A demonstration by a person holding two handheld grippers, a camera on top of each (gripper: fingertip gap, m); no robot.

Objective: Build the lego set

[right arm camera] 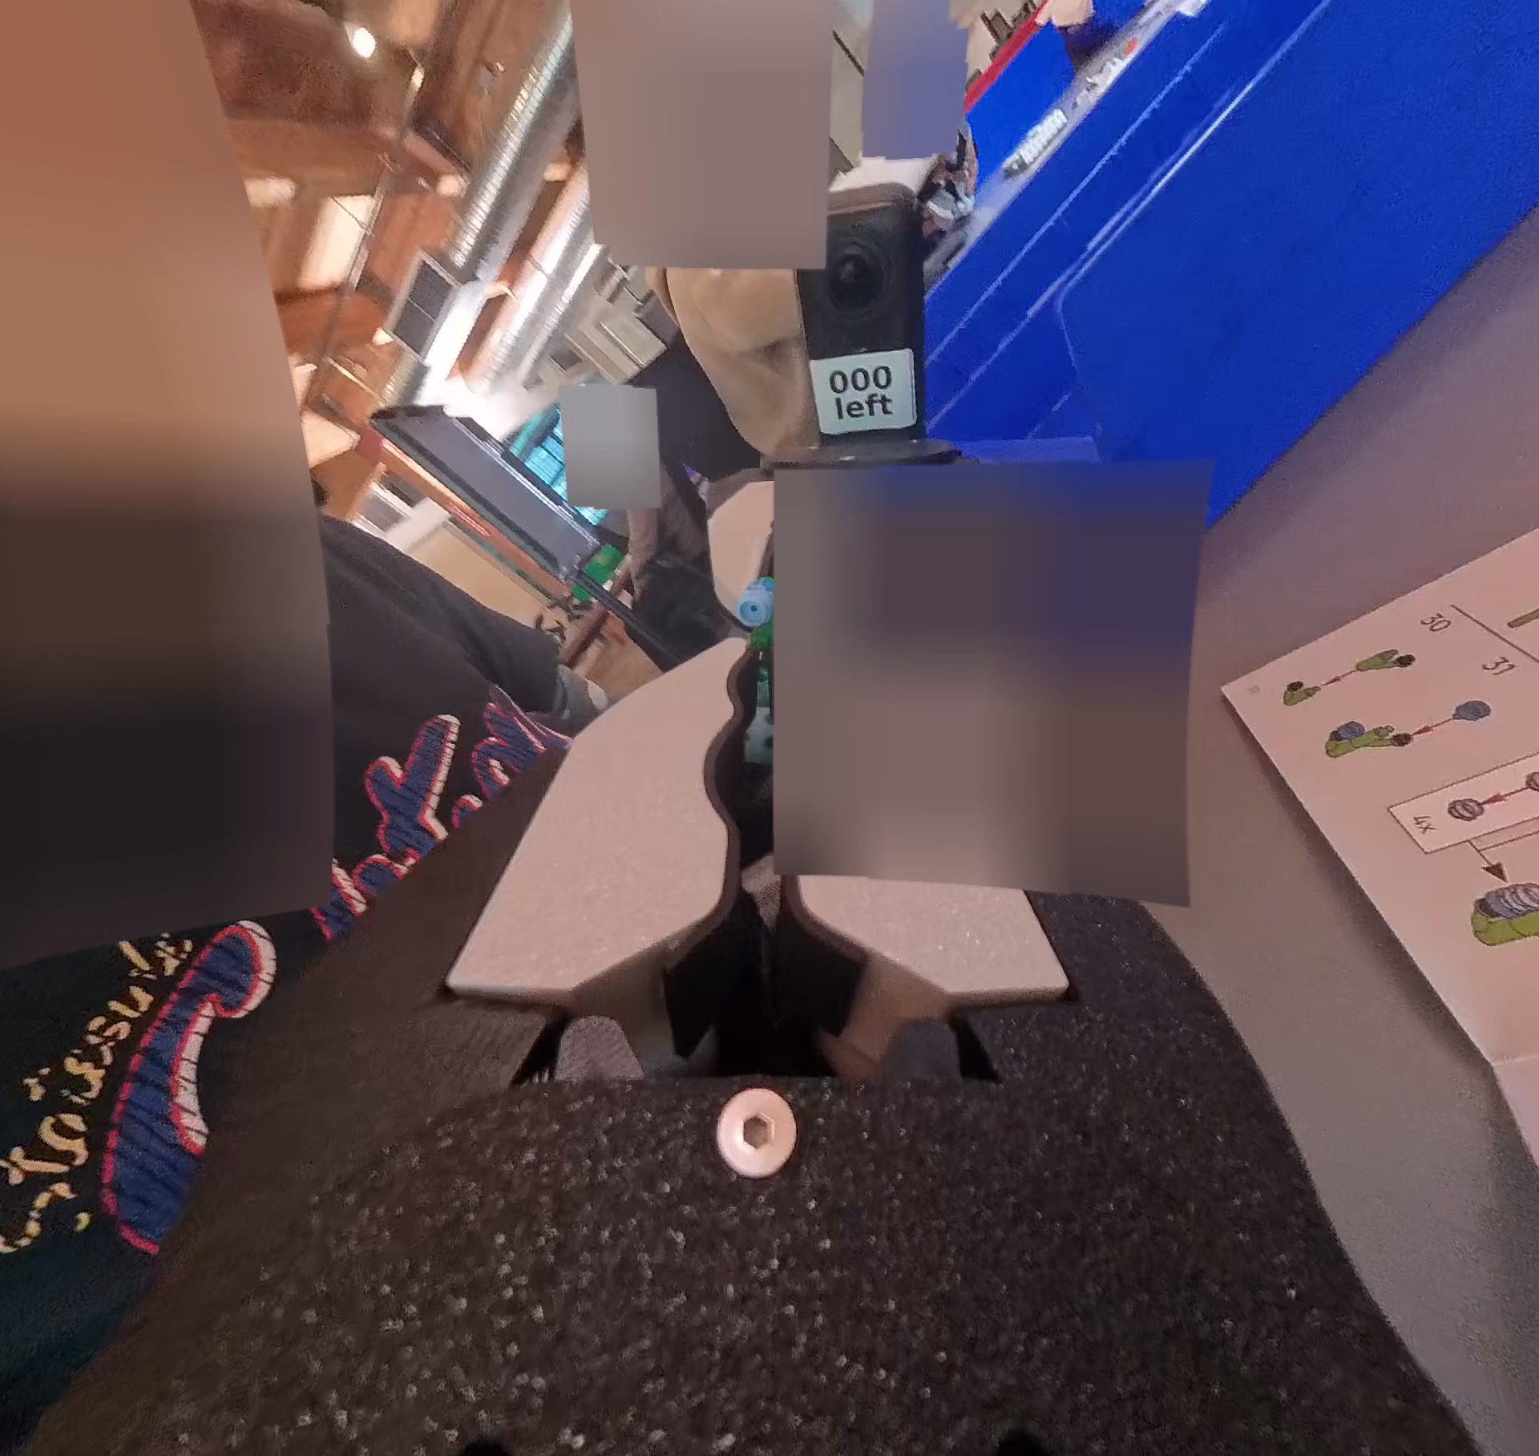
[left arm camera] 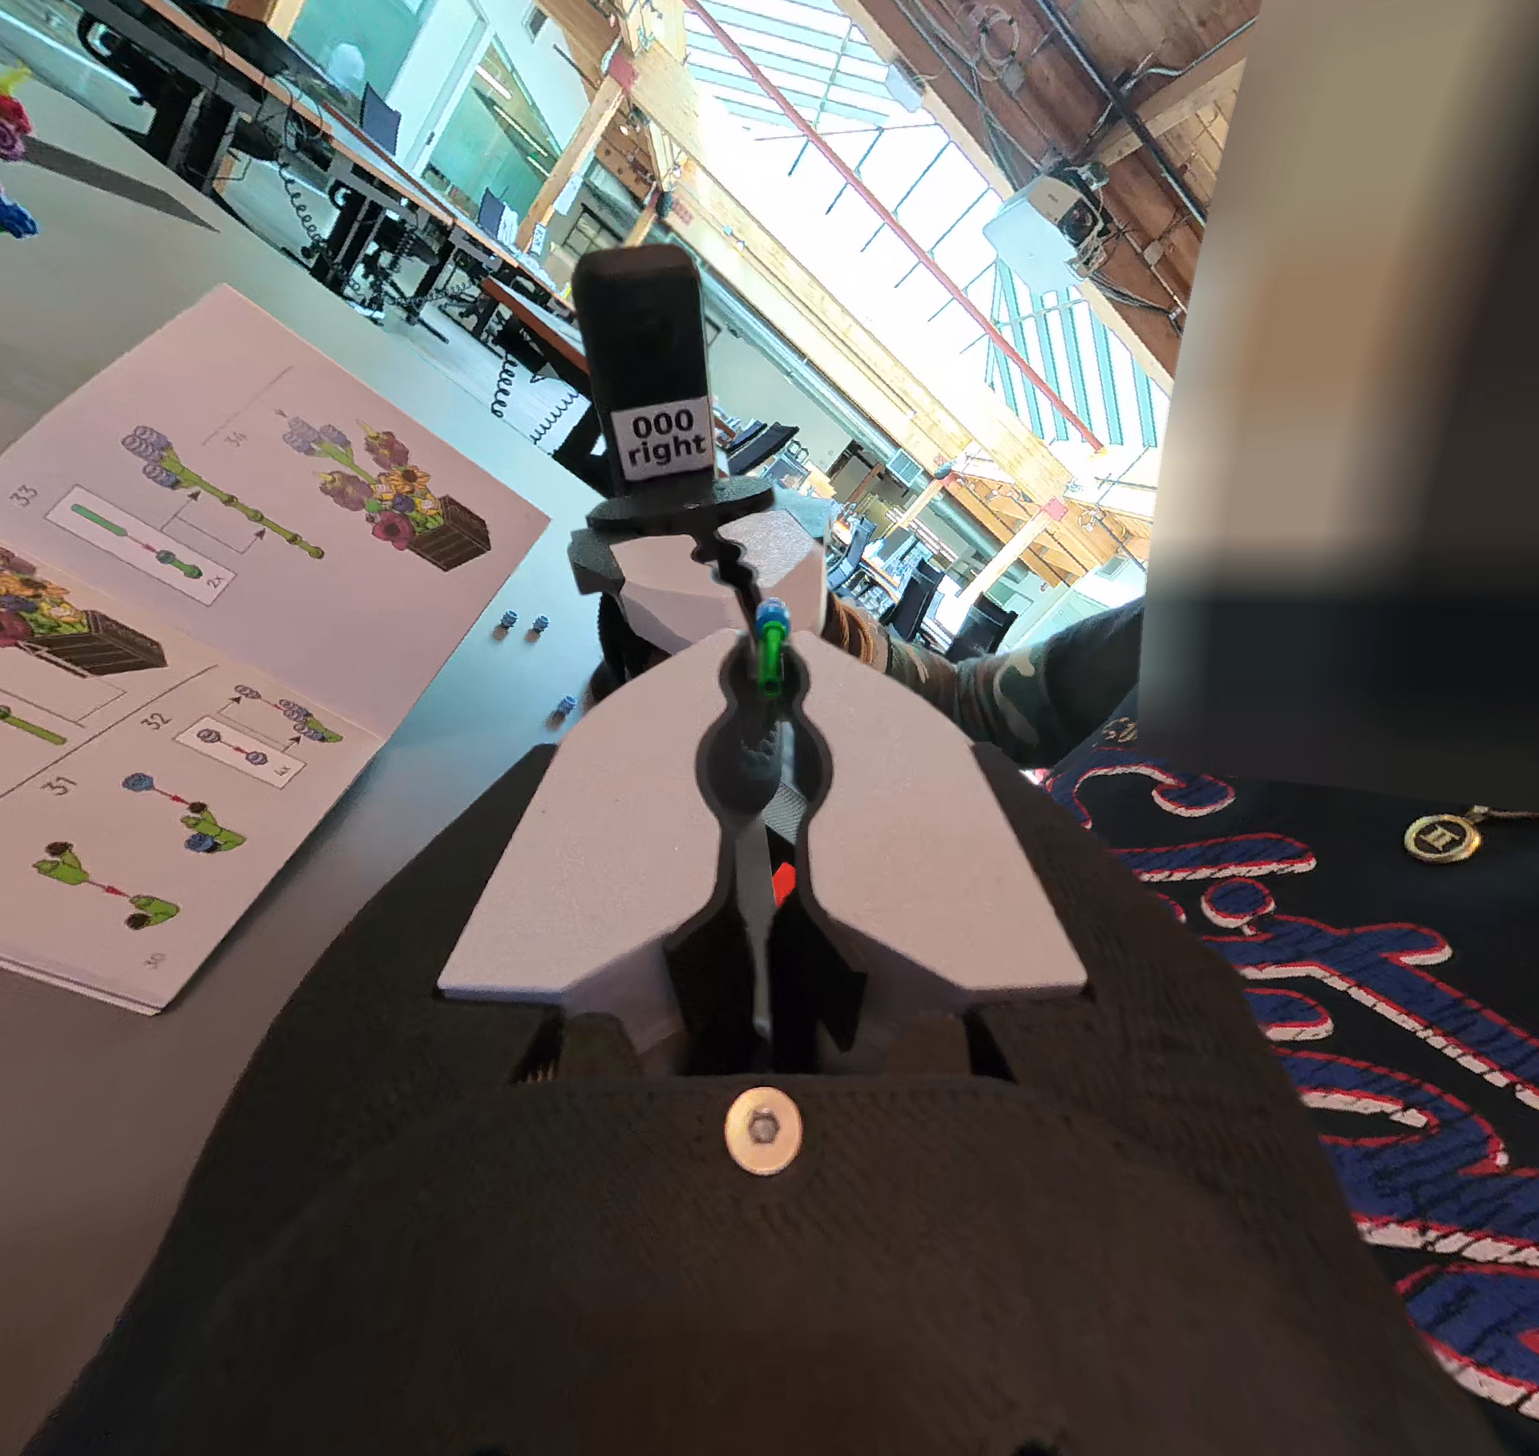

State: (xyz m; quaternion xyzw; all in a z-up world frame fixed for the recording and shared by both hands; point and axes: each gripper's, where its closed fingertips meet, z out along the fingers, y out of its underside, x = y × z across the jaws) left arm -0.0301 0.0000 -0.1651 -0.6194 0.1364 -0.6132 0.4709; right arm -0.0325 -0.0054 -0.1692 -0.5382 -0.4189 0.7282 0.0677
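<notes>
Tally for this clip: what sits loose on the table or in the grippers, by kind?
Small blue round pieces loose on the table: 3
Green stem piece with a blue tip, held between the two grippers: 1
Open instruction booklet: 1
Grippers: 2, left gripper, right gripper
Total: 7

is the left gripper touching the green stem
Touching. The left wrist view shows the left gripper shut on the green stem, its fingertips pressed against both sides with no gap.
</notes>
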